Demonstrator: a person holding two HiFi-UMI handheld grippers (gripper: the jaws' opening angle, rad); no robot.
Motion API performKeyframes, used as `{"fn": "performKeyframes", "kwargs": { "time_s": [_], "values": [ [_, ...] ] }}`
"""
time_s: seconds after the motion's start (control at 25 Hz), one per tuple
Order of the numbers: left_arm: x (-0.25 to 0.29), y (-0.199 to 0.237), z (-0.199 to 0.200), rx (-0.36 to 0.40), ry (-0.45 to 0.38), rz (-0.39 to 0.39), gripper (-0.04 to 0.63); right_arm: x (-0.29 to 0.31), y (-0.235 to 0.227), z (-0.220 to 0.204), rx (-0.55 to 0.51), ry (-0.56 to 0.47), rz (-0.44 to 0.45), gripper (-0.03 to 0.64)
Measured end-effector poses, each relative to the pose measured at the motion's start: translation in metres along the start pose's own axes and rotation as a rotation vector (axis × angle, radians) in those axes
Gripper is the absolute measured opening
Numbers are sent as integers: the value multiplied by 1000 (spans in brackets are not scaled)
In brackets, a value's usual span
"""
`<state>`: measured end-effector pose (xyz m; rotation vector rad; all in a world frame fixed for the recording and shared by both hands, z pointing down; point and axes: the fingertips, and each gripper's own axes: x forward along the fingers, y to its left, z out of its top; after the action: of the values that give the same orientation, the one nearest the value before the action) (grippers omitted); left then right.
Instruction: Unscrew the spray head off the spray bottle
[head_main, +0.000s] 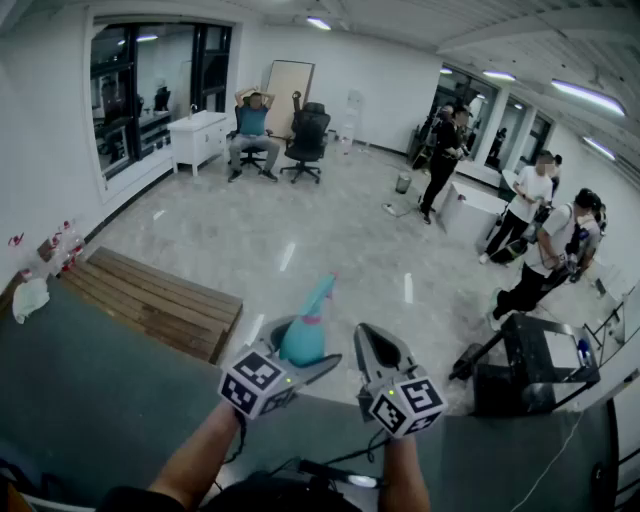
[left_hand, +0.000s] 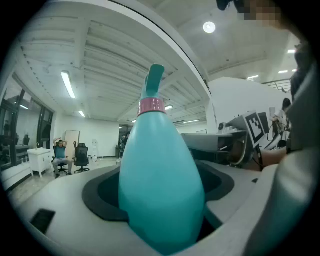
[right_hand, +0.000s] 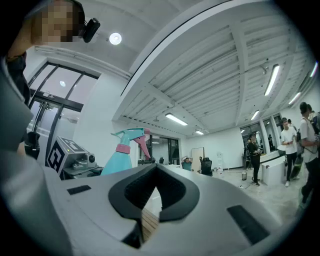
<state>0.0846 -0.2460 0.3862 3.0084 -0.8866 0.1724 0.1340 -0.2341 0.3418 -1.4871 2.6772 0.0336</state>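
head: looked steeply down from above | gripper views: low, close, facing outward | shared: spray bottle (head_main: 303, 338), seated person (head_main: 251, 130)

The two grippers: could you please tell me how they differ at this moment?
The left gripper is clamped on the teal bottle; the right gripper is shut on nothing. The left gripper's jaws stand apart around the bottle's body; the right gripper's jaws meet. The left gripper touches the bottle; the right gripper stands beside it, apart. Both point forward, side by side.
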Motion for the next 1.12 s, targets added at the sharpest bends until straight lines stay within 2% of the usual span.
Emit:
{"fn": "performKeyframes", "kwargs": {
  "time_s": [0.56, 0.88, 1.12],
  "values": [
    [5, -3, -1, 5, 2, -17, 422, -3, -4, -1, 11, -2, -23, 10],
    [8, -13, -5, -6, 9, -48, 423, -6, 11, 14, 5, -25, 49, 9],
    [18, -23, -7, 27, 27, -71, 422, -13, 23, 24, 77, -63, 118, 11]
  ]
}}
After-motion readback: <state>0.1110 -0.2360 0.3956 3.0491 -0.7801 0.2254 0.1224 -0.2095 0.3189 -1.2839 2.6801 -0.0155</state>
